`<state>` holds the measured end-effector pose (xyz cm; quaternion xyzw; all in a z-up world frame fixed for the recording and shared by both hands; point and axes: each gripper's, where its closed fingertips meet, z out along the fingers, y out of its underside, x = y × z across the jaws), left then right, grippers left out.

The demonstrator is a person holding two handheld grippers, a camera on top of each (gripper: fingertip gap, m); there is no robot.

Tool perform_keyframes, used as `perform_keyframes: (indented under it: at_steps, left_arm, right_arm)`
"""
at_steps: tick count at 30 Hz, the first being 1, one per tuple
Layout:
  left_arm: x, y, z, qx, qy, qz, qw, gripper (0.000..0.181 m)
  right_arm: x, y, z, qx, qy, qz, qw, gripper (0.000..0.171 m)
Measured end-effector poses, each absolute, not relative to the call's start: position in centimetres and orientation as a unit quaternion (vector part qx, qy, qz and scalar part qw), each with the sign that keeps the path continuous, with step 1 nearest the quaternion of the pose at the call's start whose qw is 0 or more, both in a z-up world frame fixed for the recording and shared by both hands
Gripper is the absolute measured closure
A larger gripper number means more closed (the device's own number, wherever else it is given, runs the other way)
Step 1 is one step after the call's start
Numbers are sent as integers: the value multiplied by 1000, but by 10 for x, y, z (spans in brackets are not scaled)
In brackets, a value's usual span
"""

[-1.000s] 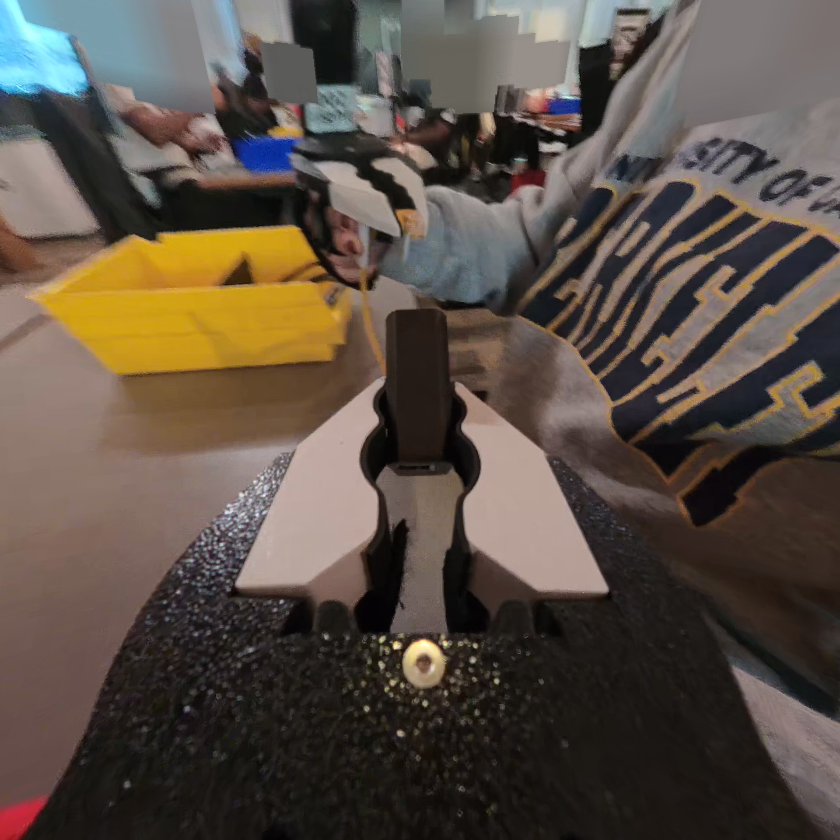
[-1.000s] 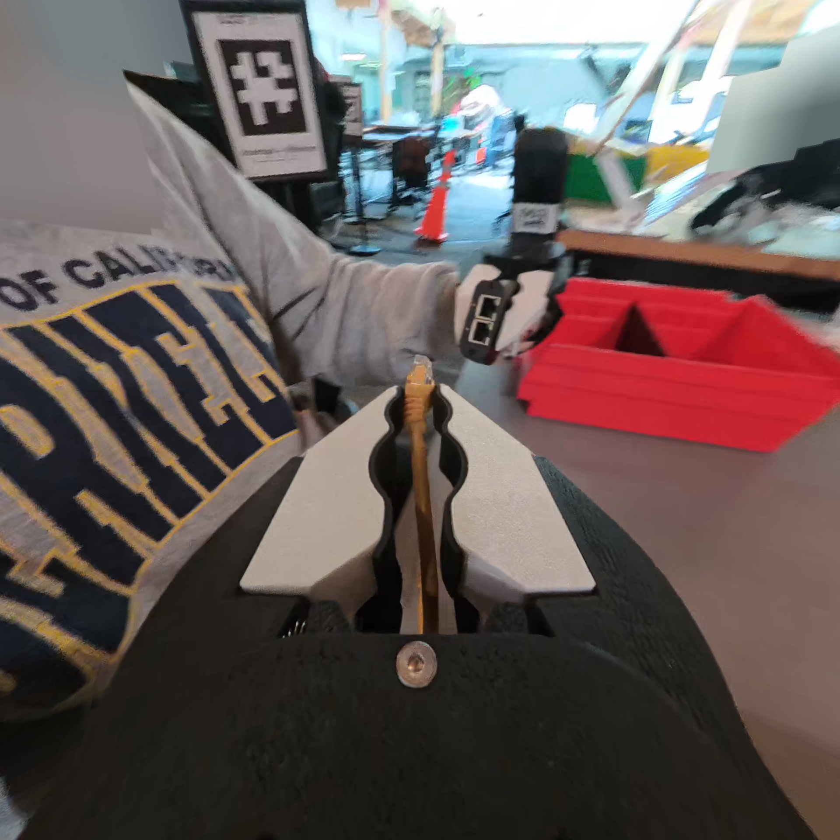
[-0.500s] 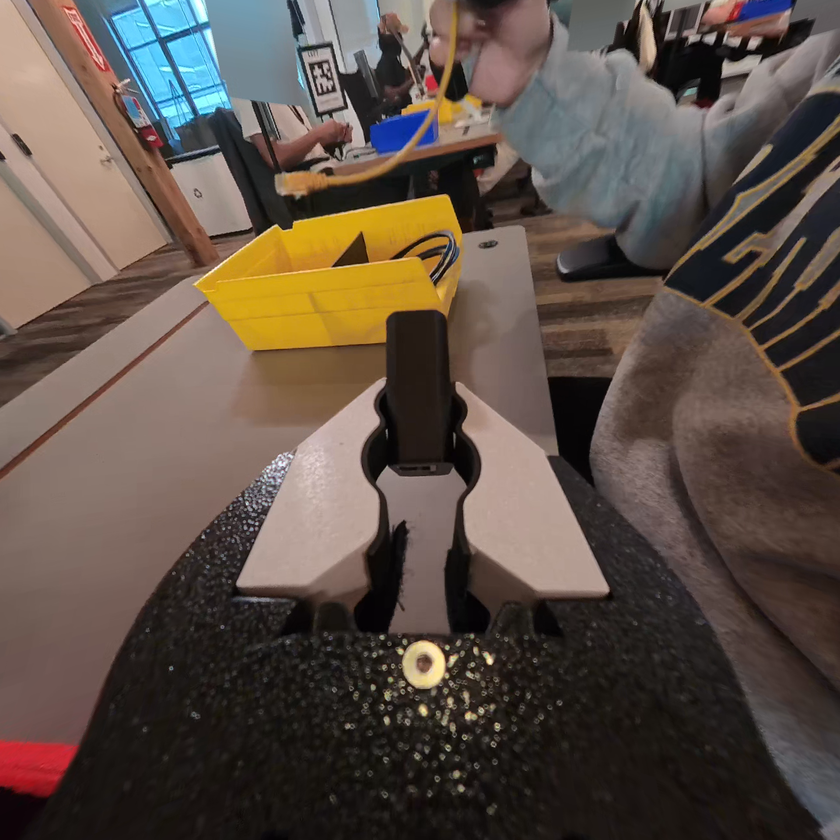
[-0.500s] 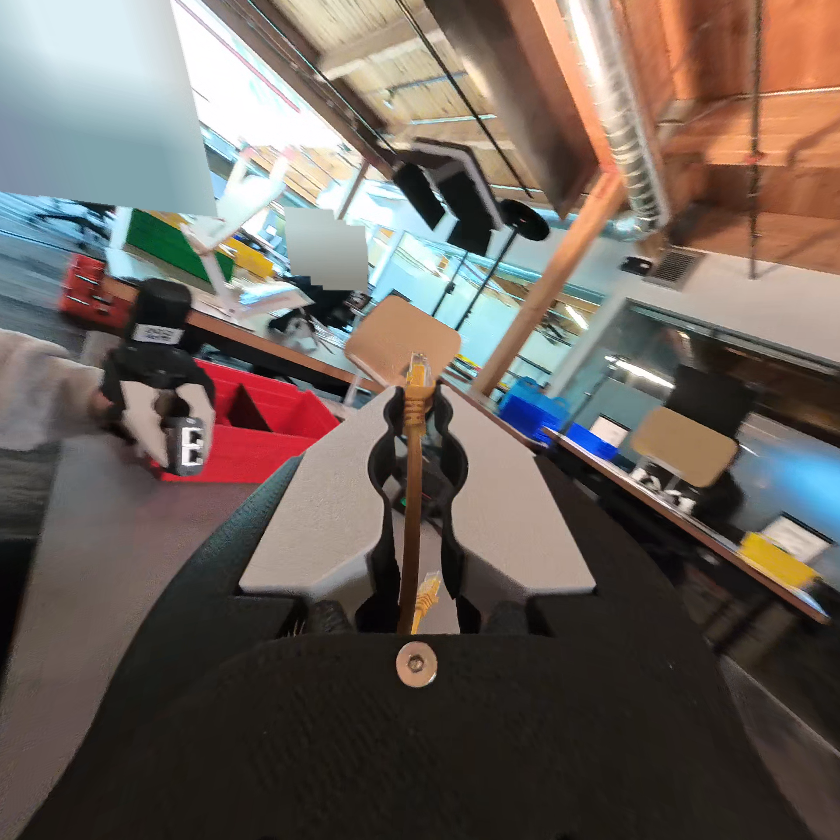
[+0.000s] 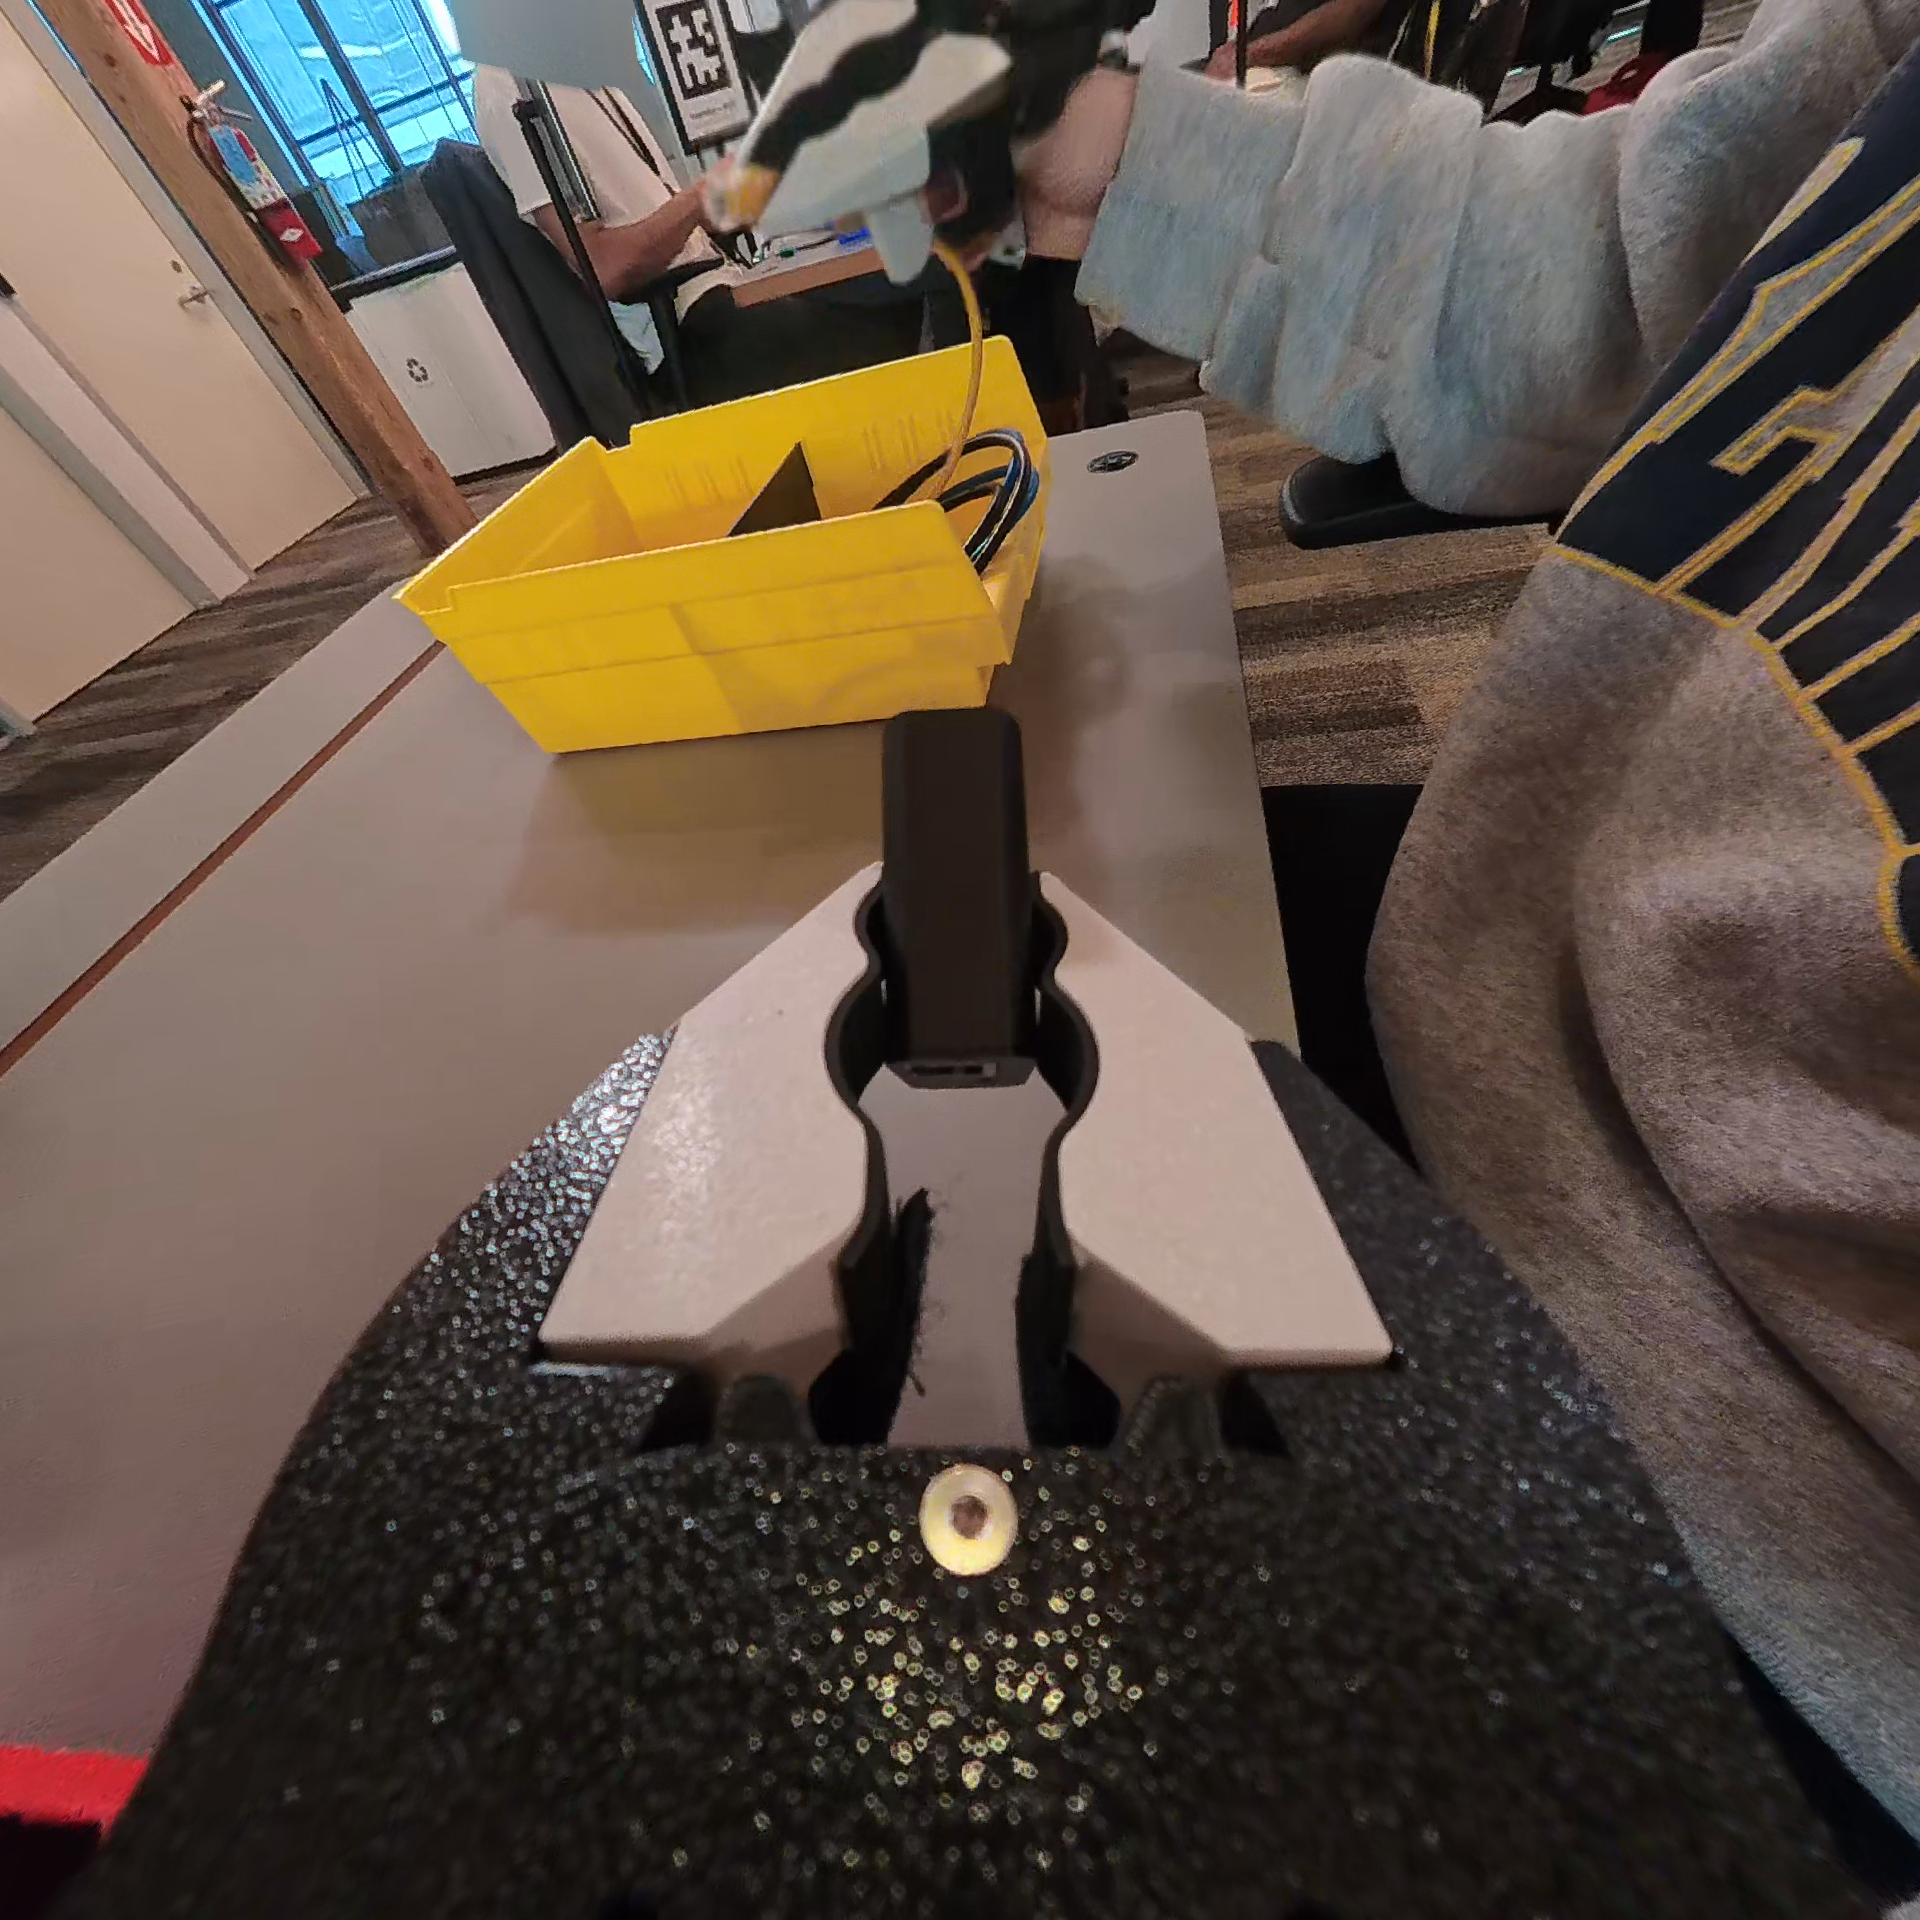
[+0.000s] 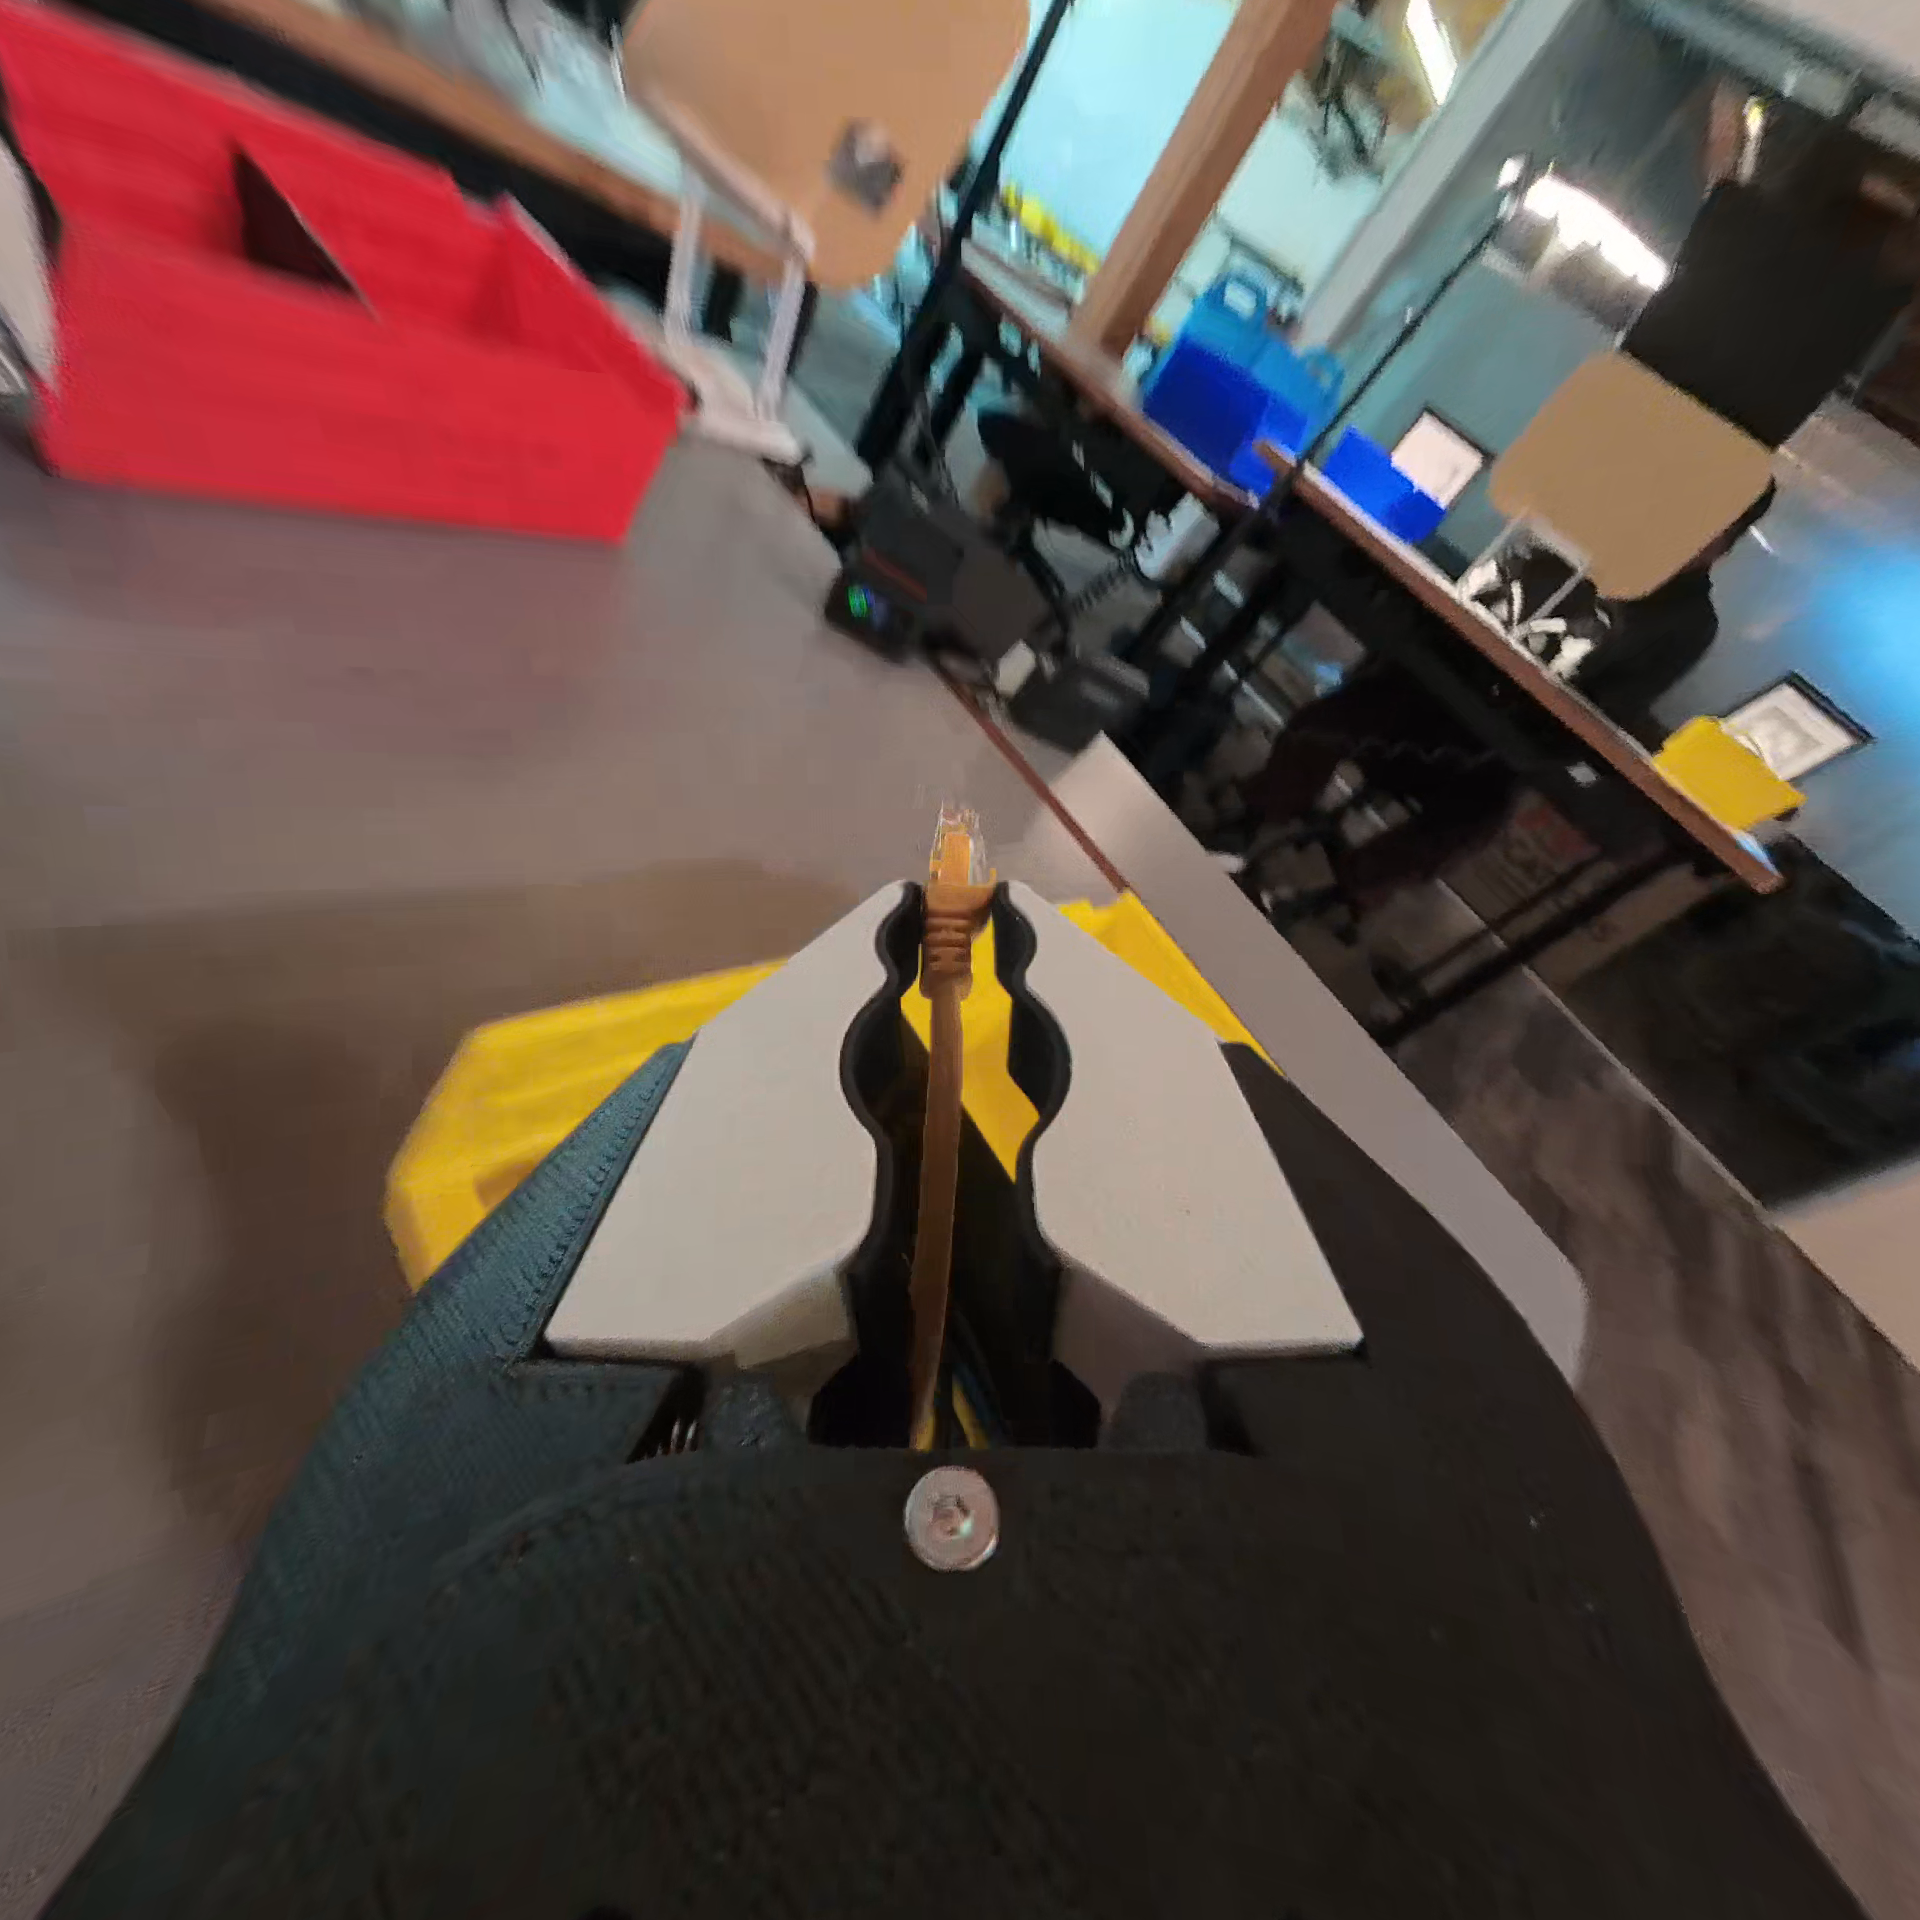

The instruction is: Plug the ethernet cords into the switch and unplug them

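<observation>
The left hand-held gripper [image 5: 954,914] is pinching the black switch [image 5: 954,883], which sticks out past its fingertips above the tabletop [image 5: 312,1039], with the yellow bin [image 5: 727,613] beyond it. The right hand-held gripper [image 6: 956,899] is raised over that bin, clamped on a yellow cord [image 6: 940,1122] whose plug [image 6: 958,844] pokes out in front of its tips, well apart from the switch; the cord's slack hangs down into the bin among other cords [image 5: 1003,488], and a red bin [image 6: 312,343] sits farther ahead to its left
</observation>
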<state>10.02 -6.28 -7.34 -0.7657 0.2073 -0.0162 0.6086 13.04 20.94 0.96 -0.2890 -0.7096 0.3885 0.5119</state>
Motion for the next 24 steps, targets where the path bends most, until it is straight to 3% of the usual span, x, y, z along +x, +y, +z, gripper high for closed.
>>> perform_keyframes:
  at_steps: [5,11,15,24]
  left_arm:
    - [100,-62,-75,-768,207,-16,606,159]
    - [101,-61,-81,-775,213,-10,595,159]
    - [101,-60,-85,-781,217,-5,585,159]
    - [102,-58,-93,-793,227,10,566,159]
  right_arm:
    - [122,218,-36,-297,-780,264,483,160]
    - [133,210,-87,-358,-839,229,340,158]
    - [141,212,-110,-401,-851,199,274,134]
    - [152,220,-85,-427,-842,143,298,114]
